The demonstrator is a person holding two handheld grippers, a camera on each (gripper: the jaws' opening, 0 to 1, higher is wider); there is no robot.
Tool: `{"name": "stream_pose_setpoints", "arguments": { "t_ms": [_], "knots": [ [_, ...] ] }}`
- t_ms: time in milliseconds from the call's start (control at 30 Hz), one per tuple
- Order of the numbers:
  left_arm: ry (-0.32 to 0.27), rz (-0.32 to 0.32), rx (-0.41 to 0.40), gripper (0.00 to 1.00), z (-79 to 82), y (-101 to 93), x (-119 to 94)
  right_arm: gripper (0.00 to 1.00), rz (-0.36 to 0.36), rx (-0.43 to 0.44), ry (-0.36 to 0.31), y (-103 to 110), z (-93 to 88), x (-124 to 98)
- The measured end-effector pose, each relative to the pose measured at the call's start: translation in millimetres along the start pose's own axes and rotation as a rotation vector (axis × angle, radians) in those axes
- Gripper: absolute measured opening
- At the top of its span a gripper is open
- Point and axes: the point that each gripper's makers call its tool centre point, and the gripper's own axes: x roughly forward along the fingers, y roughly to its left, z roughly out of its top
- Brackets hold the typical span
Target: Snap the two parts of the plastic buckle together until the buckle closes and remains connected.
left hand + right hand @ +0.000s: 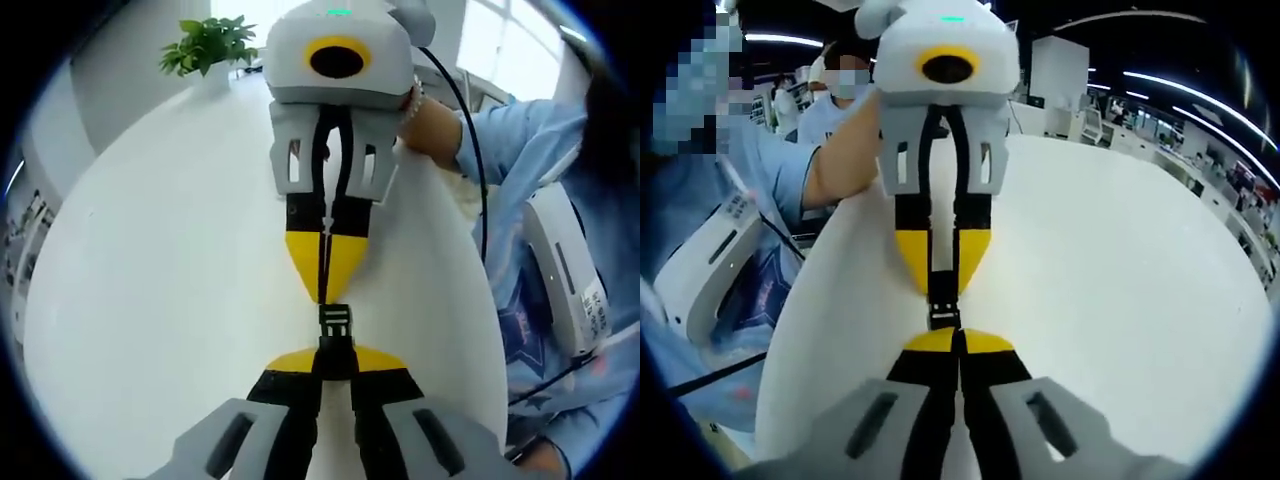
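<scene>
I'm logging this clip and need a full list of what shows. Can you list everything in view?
Buckle: one, black, held between the two tongs' tips above the table.
Strap: black, running from the buckle into each tongs.
Table: one, white, round.
Potted plant: one, green, far table edge.
Left tongs: yellow tips, shut on the strap.
Right tongs: yellow tips, shut on the strap.
Person's sleeve: light blue.

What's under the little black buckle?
Below the buckle, held between the left gripper and right gripper, lies the white table. The yellow fingertips cover its ends.
</scene>
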Motion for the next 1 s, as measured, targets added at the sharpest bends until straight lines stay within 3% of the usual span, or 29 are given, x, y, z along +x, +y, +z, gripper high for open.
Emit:
{"name": "stream_pose_setpoints", "arguments": {
  "t_ms": [333,433,500,600,767,1000],
  "knots": [
    [-0.002,-0.003,0.0,0.09,-1.0,1.5,-2,0.01,0.033,0.015,-0.037,0,0.6,0],
    [-0.002,-0.001,0.001,0.09,-0.8,0.9,-2,0.06,0.017,0.02,-0.016,-4,-4.5,-5],
    [-0.003,-0.001,0.002,0.09,-0.8,0.6,-2,0.01,-0.008,0.03,0.004,-10,-9.5,-9],
    [-0.003,0.0,0.003,0.09,-0.6,-0.3,-1,0.01,0.048,-0.001,0.002,-2,-13.8,-6],
    [0.0,0.003,0.003,0.09,0.2,-1.1,0,0.0,0.079,-0.019,-0.031,7,-4.6,6],
    [0.019,0.003,0.013,0.09,0.4,-2.4,2,0.0,0.064,-0.032,0.001,11,-3.8,5]
  ]
}}
